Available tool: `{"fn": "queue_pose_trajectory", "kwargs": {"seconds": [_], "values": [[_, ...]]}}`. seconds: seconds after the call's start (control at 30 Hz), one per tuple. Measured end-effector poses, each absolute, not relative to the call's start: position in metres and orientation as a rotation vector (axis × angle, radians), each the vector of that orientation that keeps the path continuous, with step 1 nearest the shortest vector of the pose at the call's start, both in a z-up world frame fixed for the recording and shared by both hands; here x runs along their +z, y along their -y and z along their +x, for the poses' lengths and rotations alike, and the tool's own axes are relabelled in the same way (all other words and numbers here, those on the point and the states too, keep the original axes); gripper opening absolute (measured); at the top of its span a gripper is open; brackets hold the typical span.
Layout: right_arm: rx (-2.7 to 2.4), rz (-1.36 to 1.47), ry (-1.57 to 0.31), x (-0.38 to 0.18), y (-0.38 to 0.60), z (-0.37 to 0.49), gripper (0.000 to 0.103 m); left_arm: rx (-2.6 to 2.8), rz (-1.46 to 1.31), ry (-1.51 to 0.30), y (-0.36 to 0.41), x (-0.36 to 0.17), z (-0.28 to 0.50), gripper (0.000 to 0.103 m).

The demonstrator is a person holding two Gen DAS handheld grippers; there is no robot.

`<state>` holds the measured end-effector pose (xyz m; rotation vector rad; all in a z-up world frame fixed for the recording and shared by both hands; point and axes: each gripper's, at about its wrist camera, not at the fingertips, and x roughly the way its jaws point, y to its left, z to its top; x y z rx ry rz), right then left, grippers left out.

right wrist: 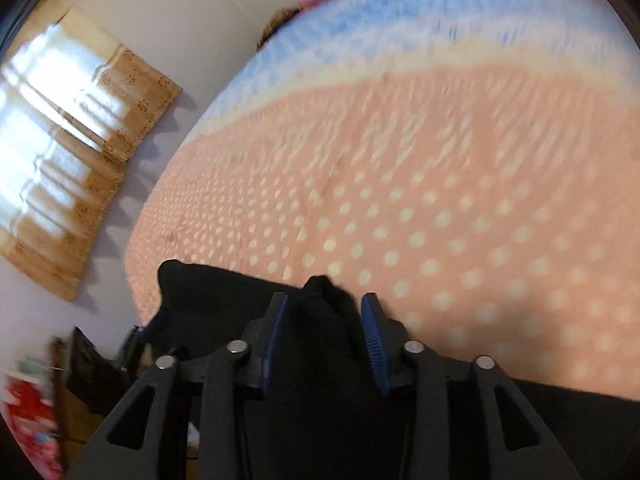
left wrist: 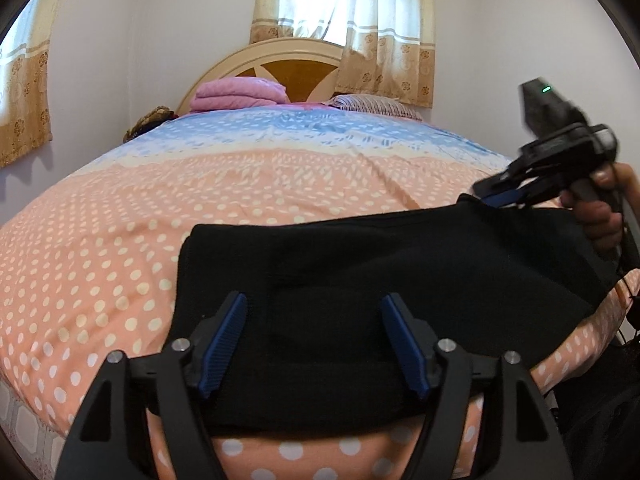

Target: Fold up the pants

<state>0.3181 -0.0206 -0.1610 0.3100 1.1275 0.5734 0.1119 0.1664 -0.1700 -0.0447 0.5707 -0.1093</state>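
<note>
No writing shows. Black pants [left wrist: 400, 264] fill the lower frame on the dotted bedsheet [left wrist: 120, 240]; left gripper [left wrist: 314, 344] open (clear of cloth), right gripper [right wrist: 324, 340] parted around a pants fold, grip unclear.

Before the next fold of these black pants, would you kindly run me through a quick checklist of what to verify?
1. Pants lie on the bed, folded into a compact block: ok.
2. Left tongs open, nothing pinched, hovering over the near edge: ok.
3. Right tongs have a bunch of black fabric between the pads; whether they pinch it: cannot tell.
4. Far edge of the pants looks straight: ok.
5. Near edge hangs slightly over the mattress side: not ok.
6. Bed surface beyond the pants free for folding: ok.
</note>
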Motion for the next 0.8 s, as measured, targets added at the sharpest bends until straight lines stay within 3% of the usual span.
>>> {"fn": "queue_pose_trajectory", "kwargs": {"seconds": [0.03, 0.07, 0.4, 0.47, 0.5, 0.53, 0.57, 0.6, 0.67, 0.8], "values": [[0.562, 0.304, -1.126, -0.163, 0.018, 0.319, 0.008, -0.108, -0.047, -0.569, -0.167, -0.169, 0.112, 0.075], [0.552, 0.284, -1.108, -0.160, 0.015, 0.319, 0.006, -0.105, -0.046, -0.569, -0.166, -0.169, 0.112, 0.075], [0.487, 0.172, -1.018, -0.166, 0.003, 0.324, 0.005, -0.072, 0.027, -0.568, -0.157, -0.173, 0.114, 0.079], [0.495, 0.169, -1.001, -0.160, 0.013, 0.318, 0.008, -0.068, 0.026, -0.577, -0.157, -0.169, 0.113, 0.079], [0.491, 0.165, -0.983, -0.154, 0.018, 0.310, 0.022, -0.063, 0.018, -0.580, -0.157, -0.166, 0.111, 0.079], [0.478, 0.158, -0.963, -0.149, 0.024, 0.301, 0.043, -0.058, 0.010, -0.575, -0.157, -0.163, 0.110, 0.079], [0.470, 0.152, -0.940, -0.144, 0.030, 0.291, 0.050, -0.059, -0.002, -0.559, -0.158, -0.160, 0.107, 0.080], [0.472, 0.151, -0.923, -0.143, 0.034, 0.283, 0.052, -0.063, -0.008, -0.550, -0.157, -0.159, 0.105, 0.083], [0.486, 0.140, -0.904, -0.141, 0.050, 0.259, 0.052, -0.062, -0.005, -0.560, -0.155, -0.163, 0.104, 0.098], [0.471, 0.112, -0.913, -0.156, 0.073, 0.236, 0.052, -0.028, 0.053, -0.597, -0.143, -0.175, 0.109, 0.098]]}}
